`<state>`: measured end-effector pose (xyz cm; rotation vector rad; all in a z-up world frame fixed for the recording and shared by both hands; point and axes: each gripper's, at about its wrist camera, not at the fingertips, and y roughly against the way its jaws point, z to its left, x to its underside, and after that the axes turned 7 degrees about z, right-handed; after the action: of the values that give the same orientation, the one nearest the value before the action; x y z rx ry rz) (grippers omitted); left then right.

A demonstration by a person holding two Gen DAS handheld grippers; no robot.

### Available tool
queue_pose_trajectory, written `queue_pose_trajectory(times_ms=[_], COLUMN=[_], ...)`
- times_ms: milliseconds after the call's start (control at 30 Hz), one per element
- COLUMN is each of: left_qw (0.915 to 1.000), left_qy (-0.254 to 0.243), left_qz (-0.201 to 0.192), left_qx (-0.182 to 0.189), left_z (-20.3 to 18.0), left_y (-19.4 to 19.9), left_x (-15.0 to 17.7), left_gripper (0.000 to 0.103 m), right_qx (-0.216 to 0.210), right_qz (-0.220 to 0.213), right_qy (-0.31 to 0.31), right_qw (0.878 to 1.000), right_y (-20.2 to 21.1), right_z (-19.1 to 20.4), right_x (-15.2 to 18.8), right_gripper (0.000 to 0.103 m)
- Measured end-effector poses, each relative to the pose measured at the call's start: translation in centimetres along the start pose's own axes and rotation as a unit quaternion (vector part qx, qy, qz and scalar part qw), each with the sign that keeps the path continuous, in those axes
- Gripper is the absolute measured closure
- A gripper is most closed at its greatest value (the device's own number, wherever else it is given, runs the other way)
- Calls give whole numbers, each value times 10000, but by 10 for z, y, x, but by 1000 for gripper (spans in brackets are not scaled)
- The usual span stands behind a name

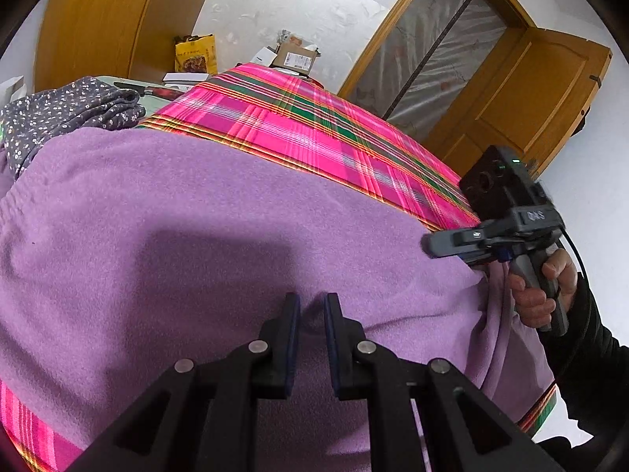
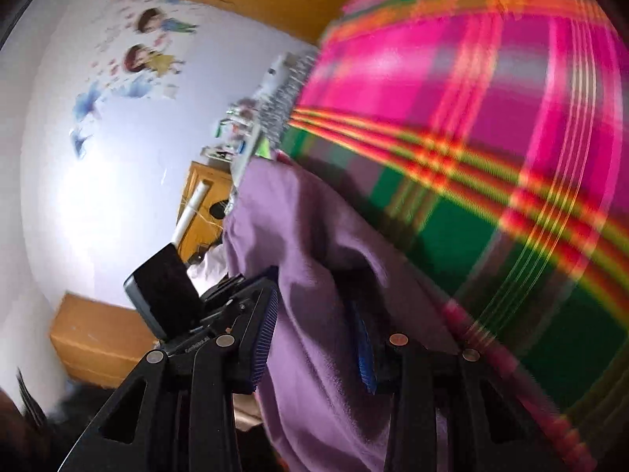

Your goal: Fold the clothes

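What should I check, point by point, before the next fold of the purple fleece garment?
1. Left claw has fabric of the purple fleece garment between its fingers: ok.
2. Right claw grips the garment's edge: ok, fabric fills the gap.
3. Garment lies flat on the pink plaid cloth: not ok, bunched near the right claw.
4. Grey flowered garment stays apart from the fold: cannot tell, it borders the far corner.
5. Right wrist view is sharp: not ok, blurred.
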<state>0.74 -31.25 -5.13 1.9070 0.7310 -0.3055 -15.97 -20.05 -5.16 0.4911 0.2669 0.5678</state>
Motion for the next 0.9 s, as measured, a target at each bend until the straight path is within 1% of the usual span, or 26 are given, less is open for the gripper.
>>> queue_pose_trajectory(times_ms=[67,133,267,367,500,567,600,667,733,767,800,867,900], left_qw=[10000,10000,10000,10000,10000,10000,10000,9999,9996,9994,9994,9994,9994], left_qy=[9,26,48,38,-12,-51,-71,-143,-244,-291,-292,-285,-282], left_qz=[-6,-9,-13,-15,-5,-3,-1,8,24,31,35,41,44], left_qx=[7,32,64,66,43,6,-13,-69,-141,-174,-170,-179,-183], left_z=[0,1,2,2,1,0,-1,-2,-4,-5,-4,-3,-3], left_y=[0,1,1,2,2,3,3,4,5,5,6,7,7], left_x=[0,1,1,2,2,2,3,3,5,5,6,7,7], left_gripper=[89,89,89,89,89,89,89,89,89,89,89,89,89], right_qx=[-156,-423,-602,-825,-1049,-886,-727,-277,141,295,460,790,954], right_qz=[21,-27,-143,-607,-1347,-1475,-1440,-1169,-914,-818,-712,-498,-391], right_qy=[-275,-312,-355,-349,-413,-408,-325,34,372,512,670,985,1141], right_qw=[9995,9986,9975,9941,9845,9842,9864,9928,9950,9949,9941,9908,9881], right_y=[-4,-8,-17,-4,29,37,39,36,33,30,25,16,12], right_z=[-5,-3,0,3,1,1,3,15,25,27,30,34,36], right_x=[-7,-15,-26,-27,-24,-23,-22,-19,-15,-11,-5,8,14], right_gripper=[64,63,63,63,63,63,63,63,64,67,72,79,86])
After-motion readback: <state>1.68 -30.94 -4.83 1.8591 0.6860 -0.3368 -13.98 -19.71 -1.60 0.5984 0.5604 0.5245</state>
